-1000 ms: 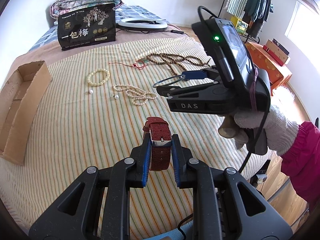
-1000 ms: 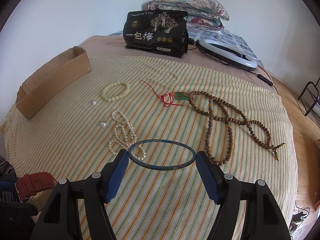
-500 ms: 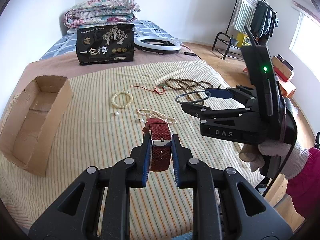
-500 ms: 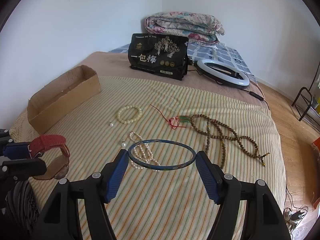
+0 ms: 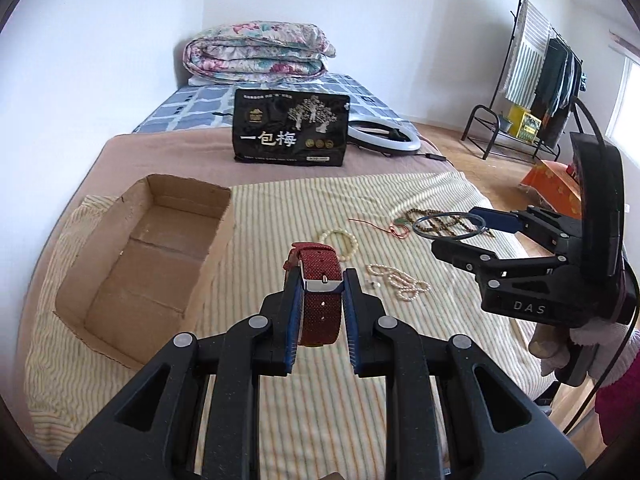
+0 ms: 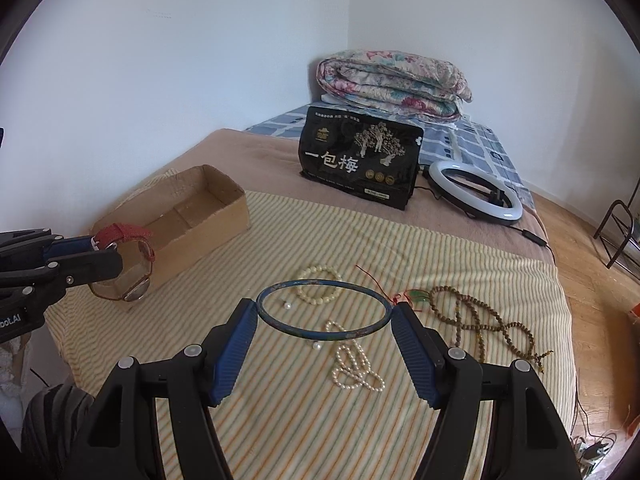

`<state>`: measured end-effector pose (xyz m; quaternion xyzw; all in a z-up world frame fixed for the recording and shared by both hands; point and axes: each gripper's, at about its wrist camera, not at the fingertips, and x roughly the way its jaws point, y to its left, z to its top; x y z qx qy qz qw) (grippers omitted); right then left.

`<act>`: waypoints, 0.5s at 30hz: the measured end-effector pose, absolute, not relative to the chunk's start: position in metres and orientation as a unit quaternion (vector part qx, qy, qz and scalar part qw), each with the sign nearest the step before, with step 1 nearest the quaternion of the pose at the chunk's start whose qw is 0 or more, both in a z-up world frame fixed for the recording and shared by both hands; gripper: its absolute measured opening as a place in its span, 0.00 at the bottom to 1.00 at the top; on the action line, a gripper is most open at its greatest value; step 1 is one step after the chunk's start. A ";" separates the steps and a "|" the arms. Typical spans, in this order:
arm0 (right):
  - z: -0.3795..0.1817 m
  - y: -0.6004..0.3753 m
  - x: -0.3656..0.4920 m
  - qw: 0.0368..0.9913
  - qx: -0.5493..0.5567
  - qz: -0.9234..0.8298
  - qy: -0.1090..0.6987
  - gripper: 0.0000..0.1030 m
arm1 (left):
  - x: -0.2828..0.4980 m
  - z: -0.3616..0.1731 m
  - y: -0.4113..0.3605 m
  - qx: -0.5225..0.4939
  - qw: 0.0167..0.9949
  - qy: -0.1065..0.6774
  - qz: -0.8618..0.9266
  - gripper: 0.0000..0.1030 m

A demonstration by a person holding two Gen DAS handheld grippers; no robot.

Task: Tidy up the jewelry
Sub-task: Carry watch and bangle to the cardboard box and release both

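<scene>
Jewelry risks slipping: the left tongs (image 5: 320, 300) pinch the red watch strap (image 5: 320, 280) narrowly, while the right tongs (image 6: 324, 316) hold the thin blue bangle (image 6: 324, 309) only at its edges, above the bed (image 6: 280, 400) and short of the cardboard box (image 6: 224, 220).

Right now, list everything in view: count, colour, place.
watch: 1, red strap, in left gripper
bangle: 1, blue, in right gripper
cardboard box: 1, brown, left on striped blanket
cream bead bracelet: 1, on blanket
pearl strand: 1, white, on blanket
wooden bead necklace: 1, brown
red cord pendant: 1, green
black bag: 1
ring light: 1, white
folded quilt: 1, floral
left gripper: shut
right gripper: shut
</scene>
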<state>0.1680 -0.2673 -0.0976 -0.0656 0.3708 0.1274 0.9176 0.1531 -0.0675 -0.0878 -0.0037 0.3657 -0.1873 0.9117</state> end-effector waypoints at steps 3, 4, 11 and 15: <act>-0.093 -0.250 0.174 0.918 -0.066 0.135 0.367 0.69 | 0.162 -0.085 -0.047 -0.009 0.916 0.361 -0.172 0.18; -0.092 -0.244 0.176 0.918 -0.065 0.138 0.366 0.69 | 0.165 -0.084 -0.039 -0.011 0.918 0.360 -0.167 0.18; -0.089 -0.199 0.192 0.915 -0.071 0.158 0.365 0.69 | 0.177 -0.084 0.010 -0.025 0.925 0.356 -0.132 0.18; -0.087 -0.174 0.200 0.912 -0.077 0.171 0.364 0.69 | 0.183 -0.087 0.037 -0.034 0.927 0.357 -0.113 0.18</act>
